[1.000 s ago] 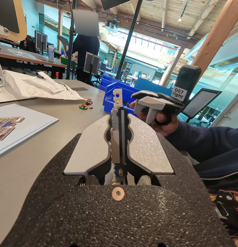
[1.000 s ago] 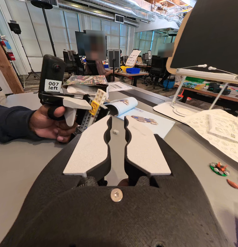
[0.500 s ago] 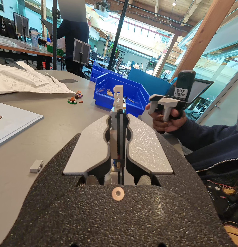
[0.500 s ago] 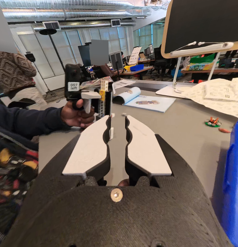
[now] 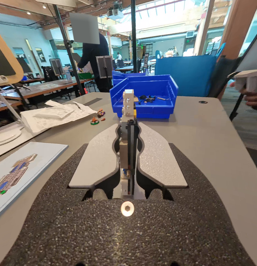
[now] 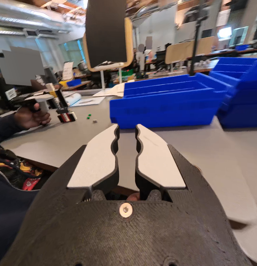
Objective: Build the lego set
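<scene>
Grey table (image 5: 197,144): left jaws clamp brick assembly (image 5: 128,144); right jaws open, bare

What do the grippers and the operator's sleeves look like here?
Both grippers, left and right, match: pale grey, wavy-edged fingers with dark pads, on a black speckled body with a central silver screw. White label on the left handle. Dark navy sleeve.

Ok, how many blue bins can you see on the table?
2. The front bin stands just ahead of the left gripper, loose pieces inside. A second bin sits right behind it, mostly hidden; more could be behind.
</scene>
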{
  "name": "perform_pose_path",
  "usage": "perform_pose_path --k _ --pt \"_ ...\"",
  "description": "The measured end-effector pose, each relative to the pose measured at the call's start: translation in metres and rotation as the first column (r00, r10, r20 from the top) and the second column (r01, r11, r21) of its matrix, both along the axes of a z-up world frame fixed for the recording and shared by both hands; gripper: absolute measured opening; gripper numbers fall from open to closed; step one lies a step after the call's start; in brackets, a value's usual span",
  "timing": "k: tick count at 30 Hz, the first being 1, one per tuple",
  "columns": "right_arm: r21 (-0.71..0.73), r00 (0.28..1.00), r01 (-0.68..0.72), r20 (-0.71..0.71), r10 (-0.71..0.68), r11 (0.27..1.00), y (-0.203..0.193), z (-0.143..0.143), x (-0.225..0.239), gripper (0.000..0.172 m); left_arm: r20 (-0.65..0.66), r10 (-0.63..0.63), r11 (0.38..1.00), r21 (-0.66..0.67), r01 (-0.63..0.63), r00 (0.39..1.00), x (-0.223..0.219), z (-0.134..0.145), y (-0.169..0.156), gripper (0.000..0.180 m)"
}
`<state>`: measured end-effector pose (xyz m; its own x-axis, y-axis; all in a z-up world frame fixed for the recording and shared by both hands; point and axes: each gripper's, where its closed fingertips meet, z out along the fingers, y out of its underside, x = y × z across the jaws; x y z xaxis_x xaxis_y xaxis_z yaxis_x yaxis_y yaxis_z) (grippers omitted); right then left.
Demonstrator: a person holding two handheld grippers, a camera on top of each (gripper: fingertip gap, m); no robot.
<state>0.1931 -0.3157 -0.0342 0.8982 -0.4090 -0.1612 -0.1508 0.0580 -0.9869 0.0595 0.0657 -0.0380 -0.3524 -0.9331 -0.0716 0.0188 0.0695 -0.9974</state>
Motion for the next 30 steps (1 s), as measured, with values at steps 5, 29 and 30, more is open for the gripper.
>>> perform_pose_path --k 5,29,30 --pt "0.078 0.98 0.194 -0.053 -0.19 0.978 -0.071 -0.024 0.006 0.021 0.007 0.033 0.999 0.038 -0.034 0.999 0.004 0.0 0.001 0.019" --pt "0.059 0.799 0.554 -0.32 -0.51 0.831 -0.219 -0.169 -0.012 0.023 -0.06 0.182 0.97 0.177 -0.169 0.981 0.019 -0.005 0.018 0.019" --pt "0.037 0.785 0.563 -0.334 -0.521 0.826 -0.221 -0.18 -0.012 0.023 -0.065 0.185 0.968 0.184 -0.171 0.981 0.021 -0.005 0.018 0.019"
